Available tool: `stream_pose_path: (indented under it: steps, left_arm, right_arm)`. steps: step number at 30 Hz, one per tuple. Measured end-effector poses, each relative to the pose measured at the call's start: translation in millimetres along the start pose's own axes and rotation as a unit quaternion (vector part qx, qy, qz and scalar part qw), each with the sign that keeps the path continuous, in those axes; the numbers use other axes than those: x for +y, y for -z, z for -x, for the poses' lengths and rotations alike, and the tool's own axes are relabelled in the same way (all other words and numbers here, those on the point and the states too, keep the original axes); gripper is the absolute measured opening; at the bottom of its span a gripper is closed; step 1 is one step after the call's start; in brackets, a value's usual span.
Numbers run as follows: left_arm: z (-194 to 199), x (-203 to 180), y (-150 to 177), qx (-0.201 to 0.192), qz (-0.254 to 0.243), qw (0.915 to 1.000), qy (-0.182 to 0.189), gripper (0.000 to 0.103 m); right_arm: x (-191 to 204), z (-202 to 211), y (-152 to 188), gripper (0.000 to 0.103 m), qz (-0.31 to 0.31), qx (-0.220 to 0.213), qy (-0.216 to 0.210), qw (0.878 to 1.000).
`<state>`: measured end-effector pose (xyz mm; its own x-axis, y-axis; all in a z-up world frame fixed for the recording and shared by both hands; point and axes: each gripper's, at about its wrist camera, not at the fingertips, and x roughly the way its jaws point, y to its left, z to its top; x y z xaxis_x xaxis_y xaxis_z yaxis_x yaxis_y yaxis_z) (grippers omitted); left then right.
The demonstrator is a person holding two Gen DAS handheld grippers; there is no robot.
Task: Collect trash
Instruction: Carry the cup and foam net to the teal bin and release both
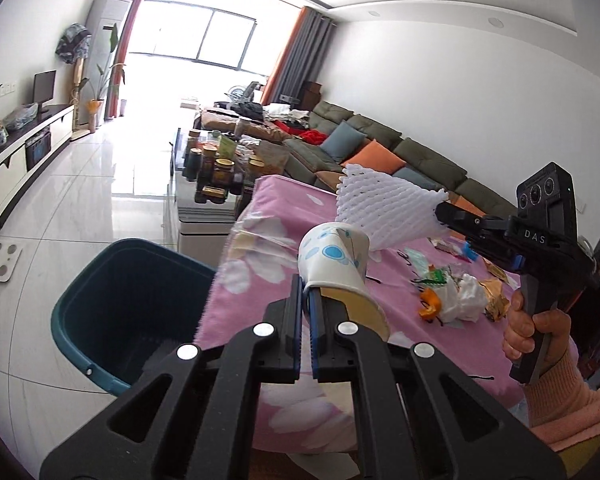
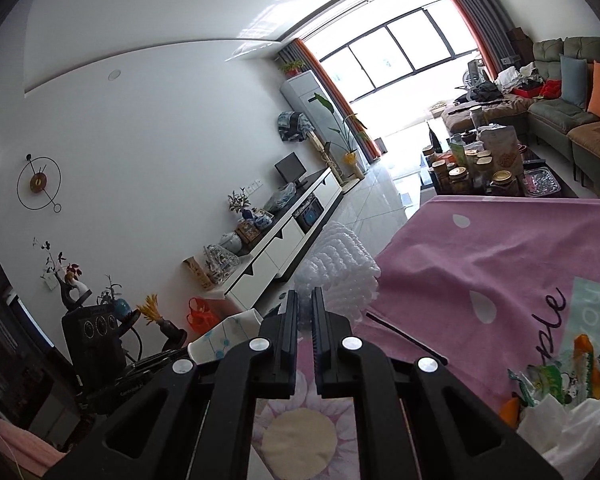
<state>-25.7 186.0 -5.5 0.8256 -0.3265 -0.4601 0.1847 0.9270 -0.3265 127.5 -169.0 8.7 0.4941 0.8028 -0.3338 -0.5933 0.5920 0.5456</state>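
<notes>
The paper cup (image 1: 336, 256)'s rim is hidden inside the left gripper (image 1: 306, 300)'s clamp, while the right gripper (image 2: 305, 312) pinches white foam netting (image 2: 340, 268) just ahead.

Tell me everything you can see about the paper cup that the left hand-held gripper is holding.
The paper cup is white with light blue bubble spots and thin dark line drawings; its inside looks pale yellowish. It lies tipped on its side in the air above the edge of the pink flowered tablecloth, open mouth toward the camera. The left hand-held gripper is shut on its rim wall, one finger inside, one outside. The white foam net sits right behind it; contact is unclear. The teal bin stands below left.
</notes>
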Motion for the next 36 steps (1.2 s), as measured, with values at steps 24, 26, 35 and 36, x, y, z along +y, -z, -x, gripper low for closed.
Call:
stream_pose_path:
  steps: [24,26,35,36]
  left_arm:
    - [-17.0,152.1,15.8,0.042,0.100,0.9833,-0.146,0.003]
    - [-23.3,157.8,18.9,0.050,0.105,0.9821,-0.148,0.003]
    - [-56.9,167.1,29.6,0.080,0.113,0.9775,-0.159,0.013]
    - [-60.7,169.3,30.7,0.084,0.117,0.9771,-0.157,0.015]
  right_arm:
    - [51.4,-181.8,13.3,0.006,0.019,0.160,-0.038,0.986]
    - [53.7,-193.2,17.6,0.006,0.020,0.174,-0.035,0.984]
    - [58.8,-228.6,31.2,0.023,0.018,0.215,-0.005,0.976]
    - [58.1,-228.9,31.7,0.027,0.017,0.217,-0.002,0.976]
